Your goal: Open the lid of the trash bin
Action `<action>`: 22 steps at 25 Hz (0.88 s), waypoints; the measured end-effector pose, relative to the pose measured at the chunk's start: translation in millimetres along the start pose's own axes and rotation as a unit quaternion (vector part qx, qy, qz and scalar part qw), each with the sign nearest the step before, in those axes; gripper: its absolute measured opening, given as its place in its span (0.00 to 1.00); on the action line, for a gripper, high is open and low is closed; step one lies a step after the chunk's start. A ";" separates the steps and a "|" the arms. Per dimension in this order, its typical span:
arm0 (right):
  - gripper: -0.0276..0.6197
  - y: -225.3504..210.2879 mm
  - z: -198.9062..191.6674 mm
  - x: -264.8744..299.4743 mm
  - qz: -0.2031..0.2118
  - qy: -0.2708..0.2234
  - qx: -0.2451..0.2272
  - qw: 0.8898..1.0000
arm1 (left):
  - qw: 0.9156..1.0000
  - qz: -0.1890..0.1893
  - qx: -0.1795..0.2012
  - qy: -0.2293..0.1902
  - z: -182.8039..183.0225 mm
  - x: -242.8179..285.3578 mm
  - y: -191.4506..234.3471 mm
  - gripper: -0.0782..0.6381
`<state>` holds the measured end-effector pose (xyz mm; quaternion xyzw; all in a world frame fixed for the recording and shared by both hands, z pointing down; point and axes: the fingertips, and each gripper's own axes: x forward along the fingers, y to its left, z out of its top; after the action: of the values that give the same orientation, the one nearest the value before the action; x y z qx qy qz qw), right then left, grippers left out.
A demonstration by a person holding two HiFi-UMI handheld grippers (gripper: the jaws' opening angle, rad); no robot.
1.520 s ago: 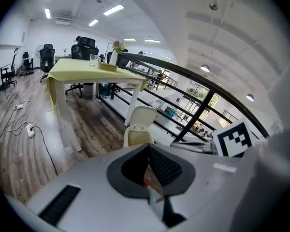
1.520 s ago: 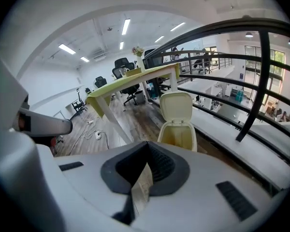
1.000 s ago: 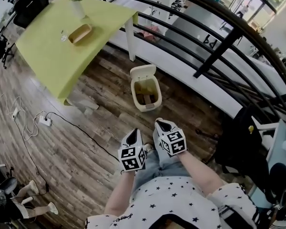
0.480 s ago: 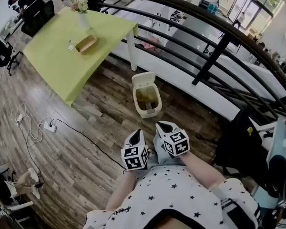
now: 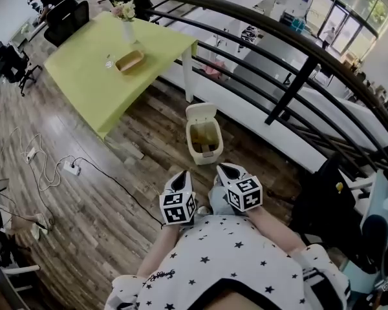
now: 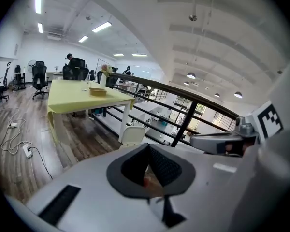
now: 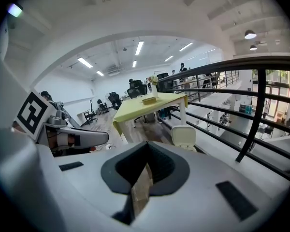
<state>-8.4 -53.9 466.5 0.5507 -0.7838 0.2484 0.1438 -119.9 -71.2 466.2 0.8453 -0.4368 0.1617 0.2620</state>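
The small cream trash bin [image 5: 205,148] stands on the wood floor by the railing. Its lid [image 5: 201,113] is tipped up and back, so the yellowish inside shows. The raised lid [image 6: 133,136] appears past the housing in the left gripper view, and the lid [image 7: 183,137] also appears in the right gripper view. My left gripper [image 5: 180,178] and right gripper [image 5: 225,168] are held side by side near my chest, well short of the bin. Both point toward it, jaws closed to a tip with nothing between them.
A yellow-green table [image 5: 97,82] with a flower vase [image 5: 126,19] and a tan tray [image 5: 130,61] stands to the bin's left. A black railing [image 5: 291,86] runs behind the bin. A power strip [image 5: 71,168] and cables lie on the floor at left. A dark bag [image 5: 323,199] sits at right.
The head view has swung a little; the bin and table sit further right and slightly lower in view. Both grippers stay near my body, shut, and the lid stays raised.
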 end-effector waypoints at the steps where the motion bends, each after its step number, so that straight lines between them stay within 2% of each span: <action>1: 0.03 0.1 1.4 -1.0 0.000 -0.002 -0.001 1.000 | 1.000 0.002 -0.001 -0.002 0.8 -1.0 2.0 0.13; 22: 0.03 2.3 0.4 -6.6 0.022 -0.007 -0.024 0.999 | 1.000 0.012 -0.013 -0.007 -1.4 -0.9 -0.9 0.13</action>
<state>-8.2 -48.3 462.4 0.5312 -0.8025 0.2292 0.1460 -119.8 -69.4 466.7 0.8376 -0.4505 0.1536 0.2680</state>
